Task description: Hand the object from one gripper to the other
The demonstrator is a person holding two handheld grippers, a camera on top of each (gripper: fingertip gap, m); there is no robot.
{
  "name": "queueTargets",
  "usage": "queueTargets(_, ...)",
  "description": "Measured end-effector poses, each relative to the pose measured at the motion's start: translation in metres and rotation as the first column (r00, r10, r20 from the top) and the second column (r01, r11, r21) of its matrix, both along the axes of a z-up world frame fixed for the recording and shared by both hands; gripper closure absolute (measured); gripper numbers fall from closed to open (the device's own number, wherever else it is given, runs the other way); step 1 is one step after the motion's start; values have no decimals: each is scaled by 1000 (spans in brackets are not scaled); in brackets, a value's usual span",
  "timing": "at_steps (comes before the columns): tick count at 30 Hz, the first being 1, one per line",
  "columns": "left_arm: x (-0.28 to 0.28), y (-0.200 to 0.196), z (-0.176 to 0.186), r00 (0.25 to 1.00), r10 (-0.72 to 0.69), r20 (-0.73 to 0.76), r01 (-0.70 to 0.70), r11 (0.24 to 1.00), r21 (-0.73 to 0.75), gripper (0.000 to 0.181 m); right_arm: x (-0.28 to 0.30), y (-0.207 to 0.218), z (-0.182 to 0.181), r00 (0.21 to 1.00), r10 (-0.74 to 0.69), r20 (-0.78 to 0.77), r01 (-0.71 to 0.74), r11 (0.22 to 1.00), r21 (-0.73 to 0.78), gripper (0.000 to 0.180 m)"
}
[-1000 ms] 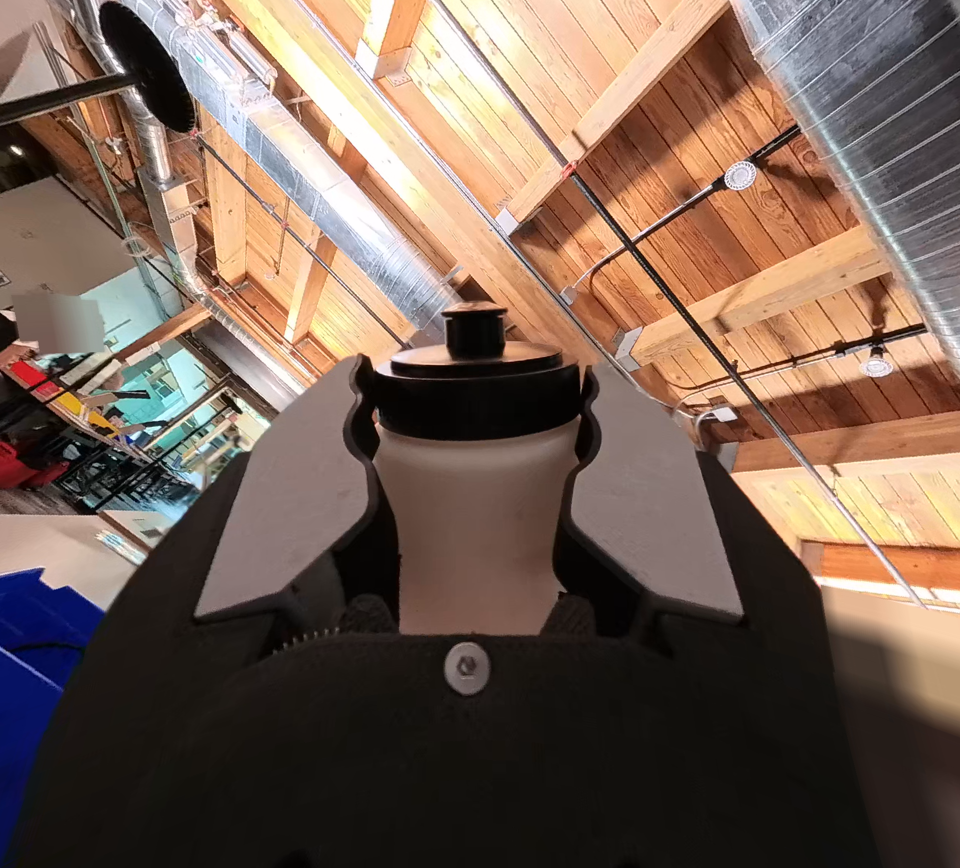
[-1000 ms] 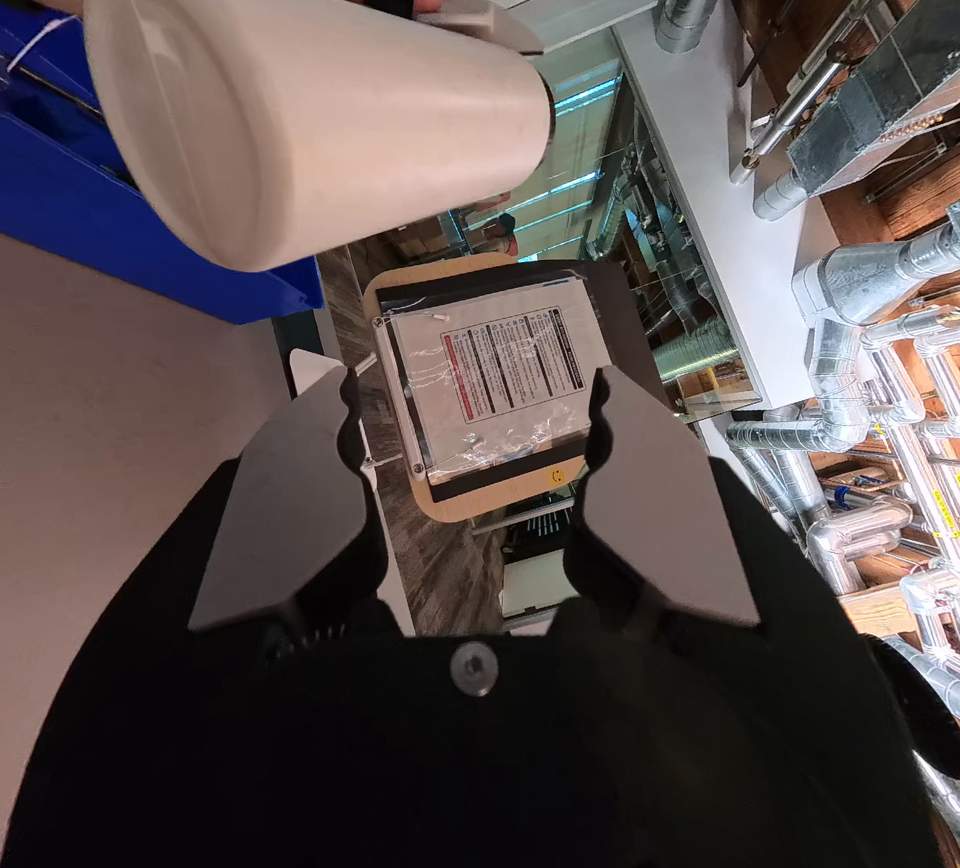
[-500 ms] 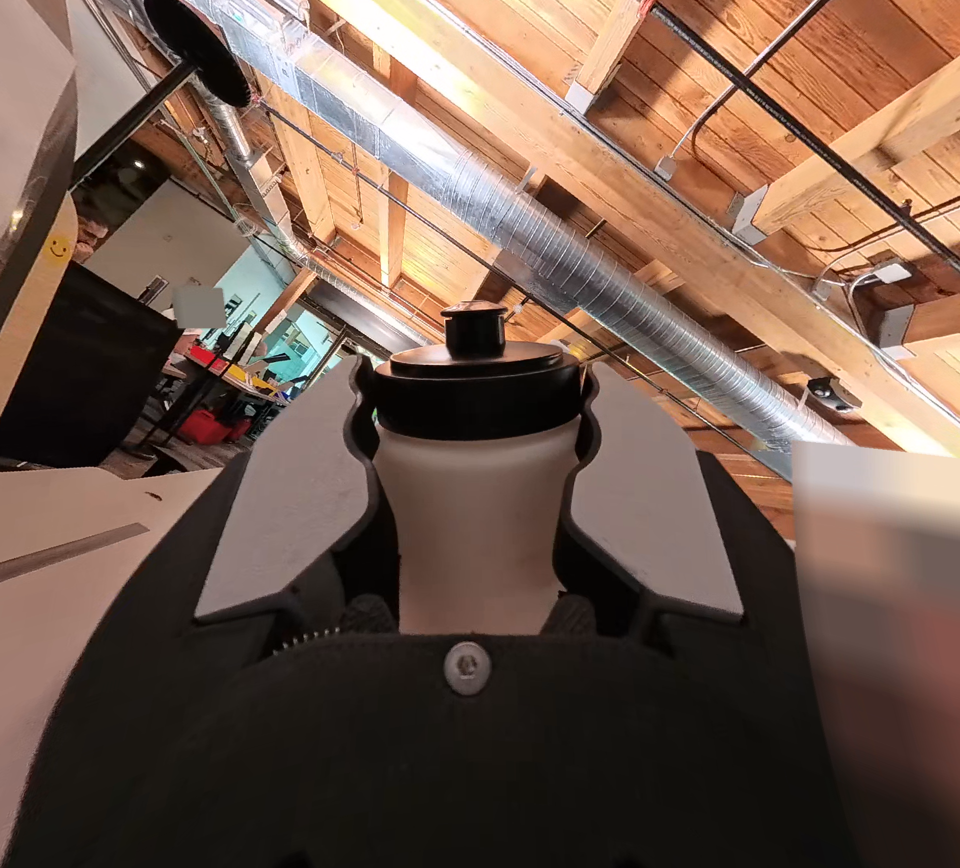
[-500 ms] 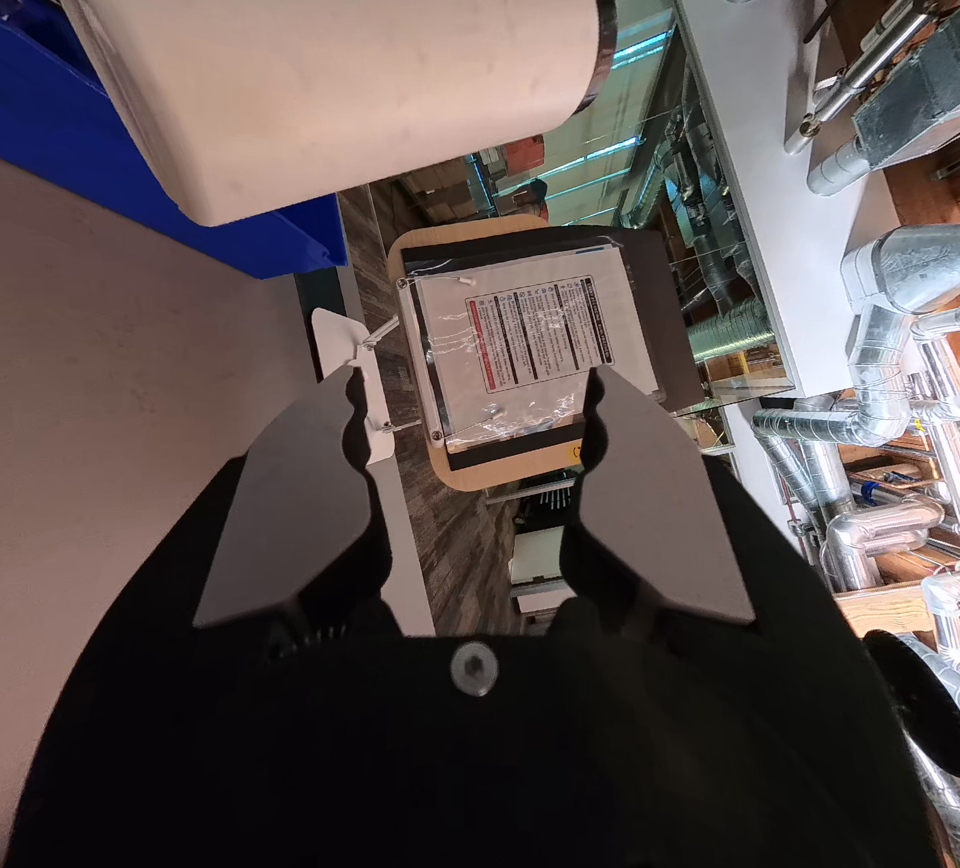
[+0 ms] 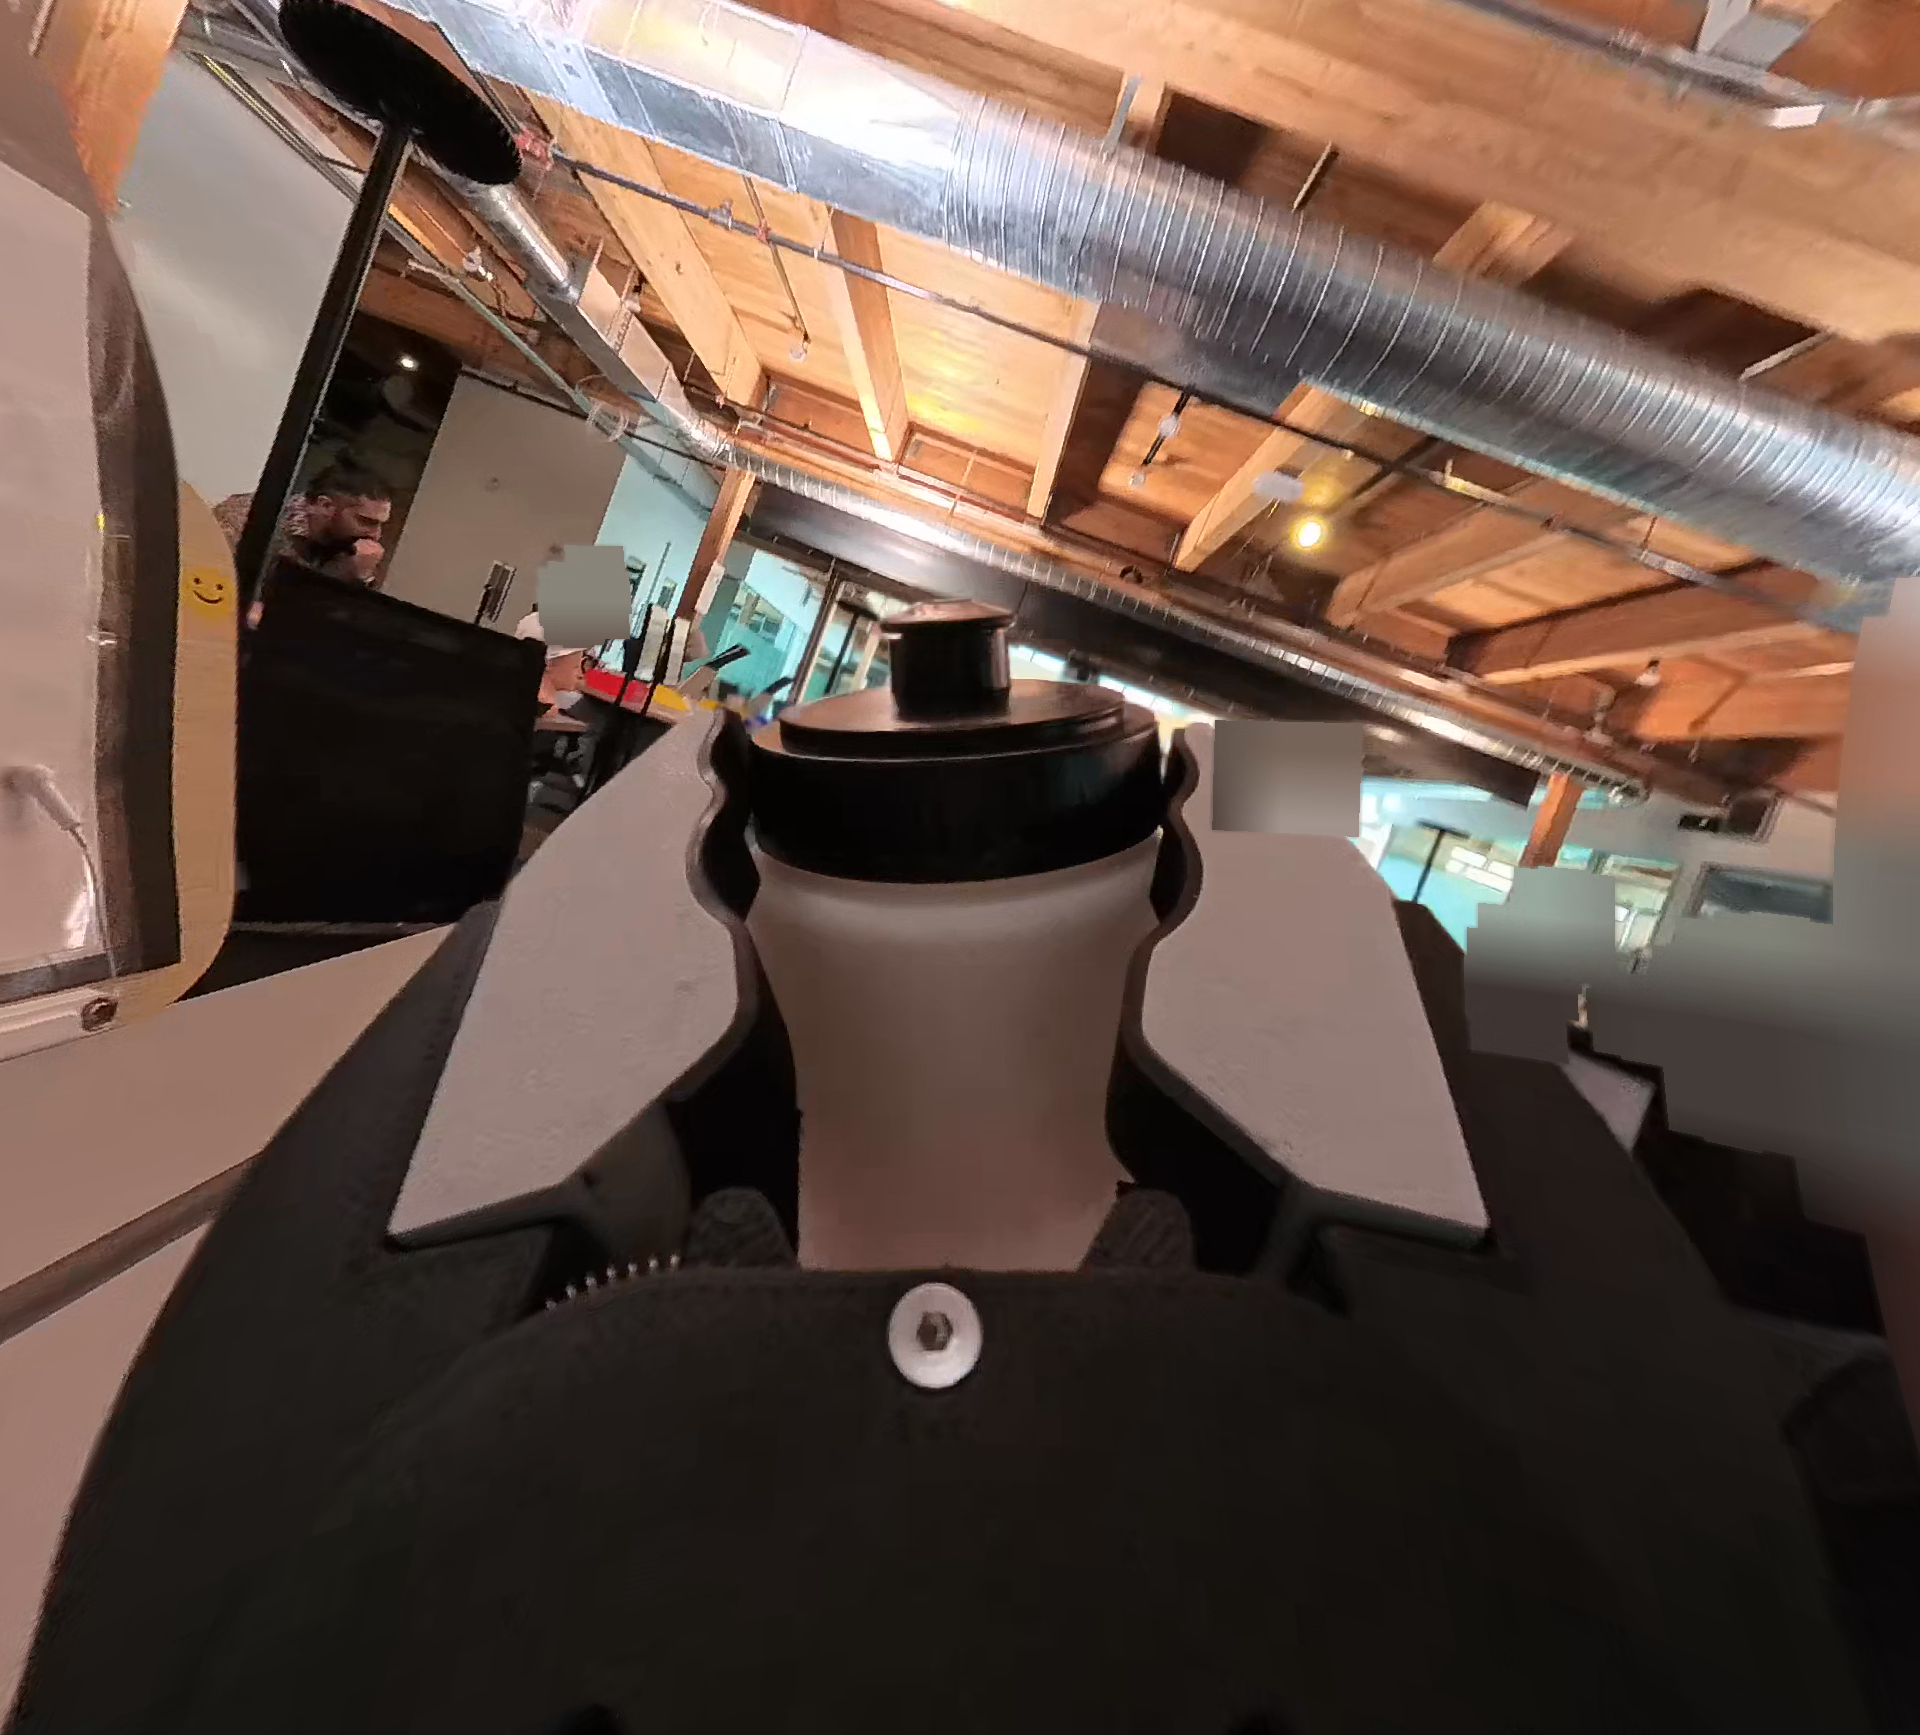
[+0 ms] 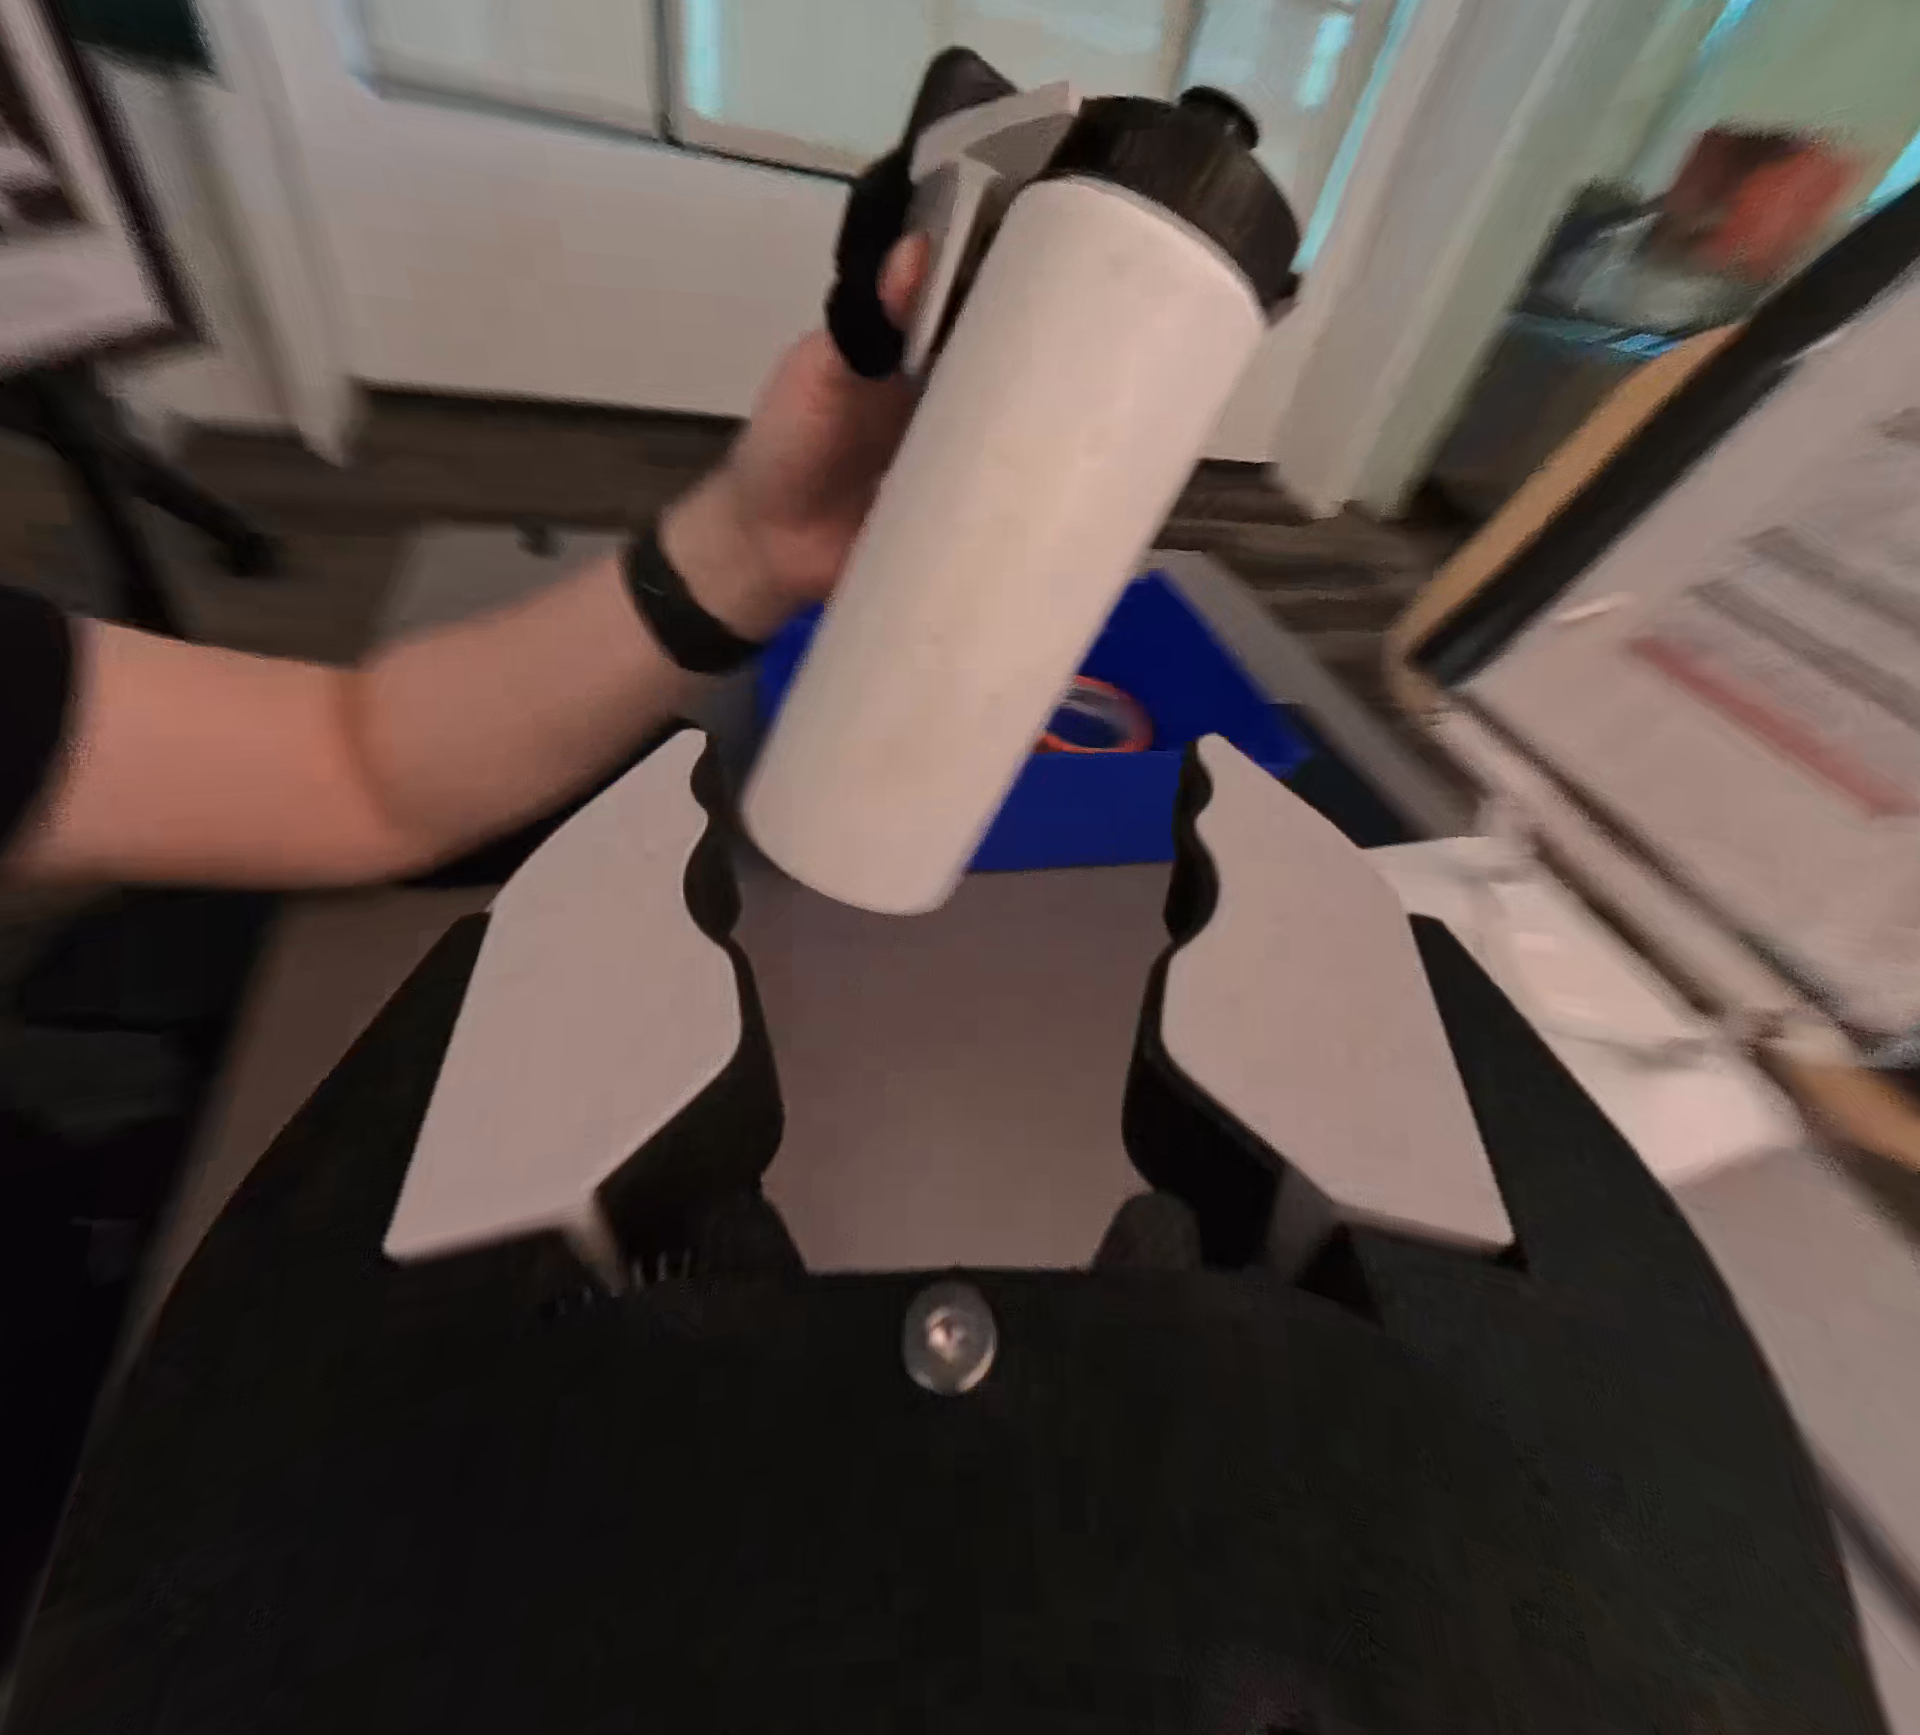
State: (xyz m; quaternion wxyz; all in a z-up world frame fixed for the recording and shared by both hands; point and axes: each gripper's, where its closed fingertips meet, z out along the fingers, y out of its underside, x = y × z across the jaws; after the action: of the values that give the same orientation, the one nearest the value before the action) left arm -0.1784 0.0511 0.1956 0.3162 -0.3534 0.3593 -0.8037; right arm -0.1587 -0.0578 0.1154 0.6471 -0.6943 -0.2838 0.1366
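The left gripper [image 5: 951,812] is clamped on the white bottle [image 5: 951,989] just under its black cap [image 5: 951,781], while the right gripper [image 6: 940,812] has its jaws wide apart and empty, the bottle's bottom end [image 6: 852,844] hanging tilted just in front of the gap. By my judgement the handover is about half done: the receiving jaws must yet close round the body and the left ones let go. Beyond lie a blue bin [image 6: 1195,750] holding a roll of tape [image 6: 1096,719], a grey table [image 6: 914,1062] and a board [image 6: 1662,646] to the right; nothing stands between jaws and bottle.
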Motion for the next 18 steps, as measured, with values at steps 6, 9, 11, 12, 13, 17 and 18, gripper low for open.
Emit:
queueTargets(6, 18, -34, -10, 998, 12, -60, -3, 990, 143, 106, -11, 10, -15, 955, 131, -267, -174, 974, -144, 96)
queueTargets(9, 27, -53, -17, 996, -4, -88, 22, 979, 202, 106, -15, 15, -25, 923, 162, -349, -241, 951, -194, 89)
queueTargets(11, 32, -65, -20, 995, -17, -102, 41, 971, 235, 106, -13, 16, -28, 902, 180, -393, -280, 935, -215, 88)
queueTargets(12, 33, -71, -21, 994, -24, -107, 51, 967, 249, 105, -11, 17, -29, 894, 183, -409, -291, 932, -218, 88)
queueTargets(13, 34, -76, -22, 994, -32, -107, 59, 963, 262, 105, -8, 17, -28, 889, 184, -420, -294, 931, -215, 88)
queueTargets(17, 35, -92, -24, 994, -51, -100, 80, 947, 312, 105, 11, 9, -10, 872, 201, -447, -288, 948, -135, 89)
queueTargets(18, 36, -95, -25, 993, -52, -102, 83, 942, 326, 105, 16, 4, -2, 863, 212, -459, -288, 952, -102, 90)
